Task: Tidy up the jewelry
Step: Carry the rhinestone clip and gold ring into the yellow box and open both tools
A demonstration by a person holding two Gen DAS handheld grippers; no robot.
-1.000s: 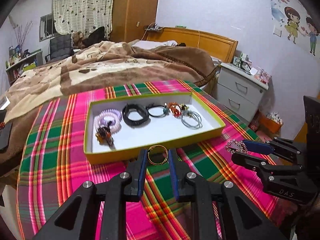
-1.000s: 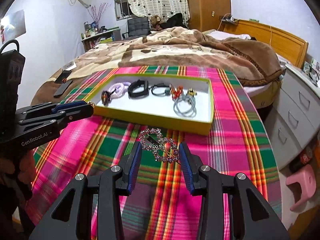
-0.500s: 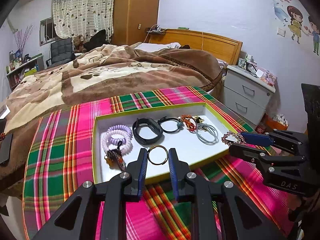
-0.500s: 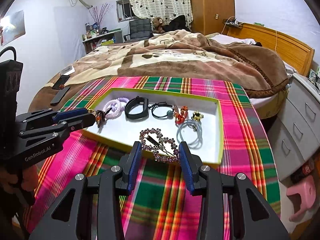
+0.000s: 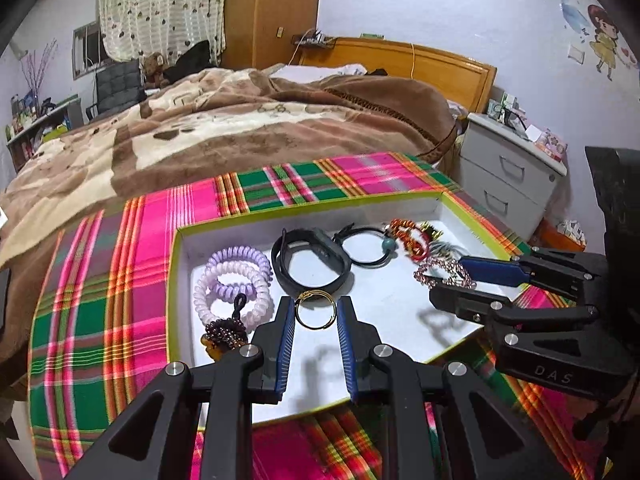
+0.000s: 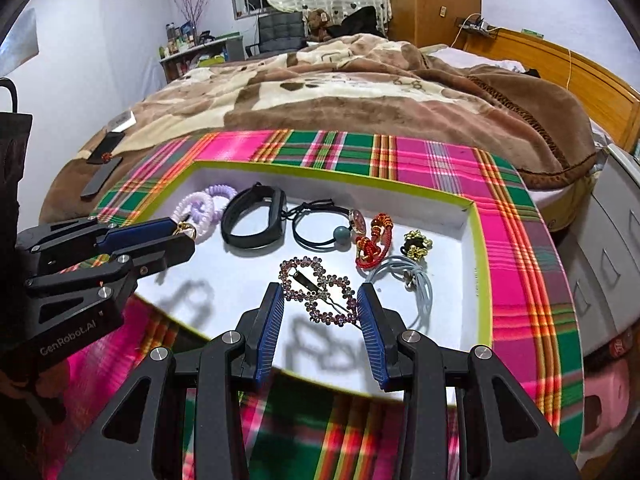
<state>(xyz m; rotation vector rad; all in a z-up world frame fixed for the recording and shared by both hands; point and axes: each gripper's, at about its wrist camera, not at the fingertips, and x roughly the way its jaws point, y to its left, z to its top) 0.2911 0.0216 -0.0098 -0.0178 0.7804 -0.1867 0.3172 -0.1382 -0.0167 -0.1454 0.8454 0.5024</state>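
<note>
A shallow white tray with a yellow-green rim point(image 5: 173, 280) point(image 6: 482, 280) lies on the plaid cloth. My left gripper point(image 5: 315, 310) is shut on a gold ring point(image 5: 315, 309) and holds it over the tray's near left part; it shows in the right wrist view point(image 6: 188, 236). My right gripper point(image 6: 320, 300) is shut on a rhinestone heart hair clip point(image 6: 320, 292) over the tray's near right part; it also shows in the left wrist view point(image 5: 442, 274). In the tray lie purple coil ties point(image 5: 232, 280), a black band point(image 5: 310, 258) and a black cord bracelet point(image 6: 320, 226).
A red beaded bracelet point(image 6: 372, 242), a gold-black ornament point(image 6: 416, 244) and a grey cord loop point(image 6: 412, 284) lie at the tray's right. A brown bed point(image 5: 240, 128) is behind the table. A grey nightstand point(image 5: 508, 168) stands to the right. A phone point(image 6: 102, 176) lies on the bed.
Both grippers have moved forward from over the cloth to over the tray, still holding the gold ring and the heart clip.
</note>
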